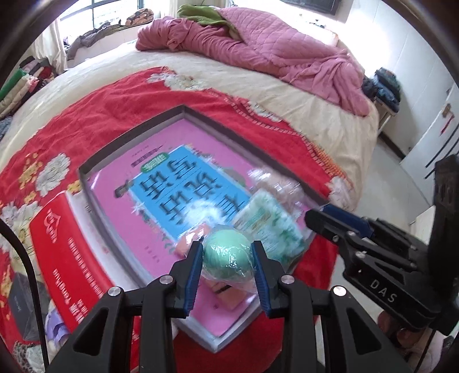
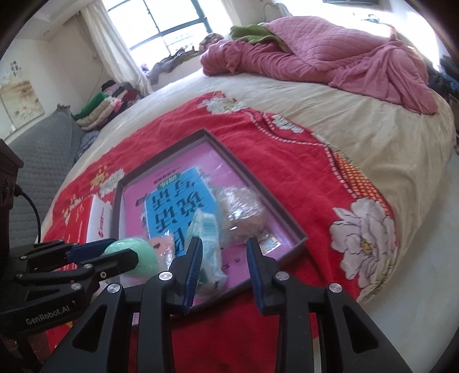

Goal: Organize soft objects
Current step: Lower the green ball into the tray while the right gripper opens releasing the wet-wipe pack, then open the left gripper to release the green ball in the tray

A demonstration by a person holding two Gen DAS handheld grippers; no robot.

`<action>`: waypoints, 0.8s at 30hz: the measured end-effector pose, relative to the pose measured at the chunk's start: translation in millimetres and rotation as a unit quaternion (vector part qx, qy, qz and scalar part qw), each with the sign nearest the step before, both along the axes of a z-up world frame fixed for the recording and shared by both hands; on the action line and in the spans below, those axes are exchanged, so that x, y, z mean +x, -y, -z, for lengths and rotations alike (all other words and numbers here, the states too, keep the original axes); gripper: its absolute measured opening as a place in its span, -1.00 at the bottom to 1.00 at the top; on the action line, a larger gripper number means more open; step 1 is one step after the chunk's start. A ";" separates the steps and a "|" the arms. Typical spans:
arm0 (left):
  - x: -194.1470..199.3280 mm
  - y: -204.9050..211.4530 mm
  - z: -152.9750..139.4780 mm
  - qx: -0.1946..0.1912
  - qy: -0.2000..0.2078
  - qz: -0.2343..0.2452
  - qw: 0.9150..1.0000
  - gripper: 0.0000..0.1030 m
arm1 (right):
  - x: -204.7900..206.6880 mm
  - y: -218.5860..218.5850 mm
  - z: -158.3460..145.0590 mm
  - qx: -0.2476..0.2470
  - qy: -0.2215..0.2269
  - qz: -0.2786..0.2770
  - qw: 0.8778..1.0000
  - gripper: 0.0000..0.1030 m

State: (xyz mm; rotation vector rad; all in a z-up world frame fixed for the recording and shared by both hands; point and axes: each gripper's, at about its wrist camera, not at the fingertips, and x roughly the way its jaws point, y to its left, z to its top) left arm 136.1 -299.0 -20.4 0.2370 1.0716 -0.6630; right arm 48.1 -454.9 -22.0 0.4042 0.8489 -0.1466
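Bedroom scene, work surface is a bed (image 2: pixel 358 120) with a red floral blanket (image 1: pixel 94 114) spread over the cream cover. Nearest: left gripper (image 1: pixel 227 258) clamped on a green ball (image 1: pixel 228 252) in clear plastic wrap, both blue pads pressed to its sides, held above the near corner of a shallow grey box (image 1: pixel 143 126). Right gripper (image 2: pixel 225 252) has its jaws apart, nothing gripped; the green-white packet (image 2: pixel 206 229) stands just ahead of the left pad, cannot tell if it touches. Inside the box: pink sheet with a blue printed panel (image 2: pixel 172 206) on the floor, an orange soft item (image 2: pixel 163 246) beside the ball, and a clear bag of brownish stuff (image 2: pixel 243 212) next to the packet. Red and white carton (image 1: pixel 60 246) lies against the box's left wall. Farther back, a crumpled pink quilt (image 1: pixel 258 43) with a green cloth (image 2: pixel 249 31) at the head of the bed. Folded clothes (image 2: pixel 112 100) stacked near the window (image 2: pixel 160 20).
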 end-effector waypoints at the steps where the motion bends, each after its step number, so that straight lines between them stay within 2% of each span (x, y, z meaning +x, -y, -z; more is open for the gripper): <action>1: 0.4 2.1 0.2 0.000 -0.003 0.003 1.000 -0.32 | -0.4 2.1 -0.9 0.002 0.001 0.003 1.000 -0.37; 5: 2.5 12.7 8.6 0.011 -0.005 0.008 1.000 -0.32 | -2.3 4.5 -5.0 -0.009 0.000 0.011 1.000 -0.32; 8: 1.8 14.8 10.9 0.006 -0.005 0.012 1.000 -0.32 | -3.4 6.9 -4.6 -0.009 -0.004 0.017 1.000 -0.09; 15: 2.4 13.7 14.8 0.006 -0.002 0.008 1.000 -0.30 | -2.8 7.8 -3.3 -0.018 -0.011 0.017 1.000 -0.03; 18: 2.4 13.5 18.5 0.017 -0.001 0.002 1.000 -0.10 | -1.3 5.7 -3.6 -0.025 -0.013 0.017 0.999 0.10; 24: 2.6 9.7 21.9 0.024 -0.002 0.002 1.000 -0.08 | 0.1 4.3 -2.4 -0.036 -0.021 0.016 0.999 0.11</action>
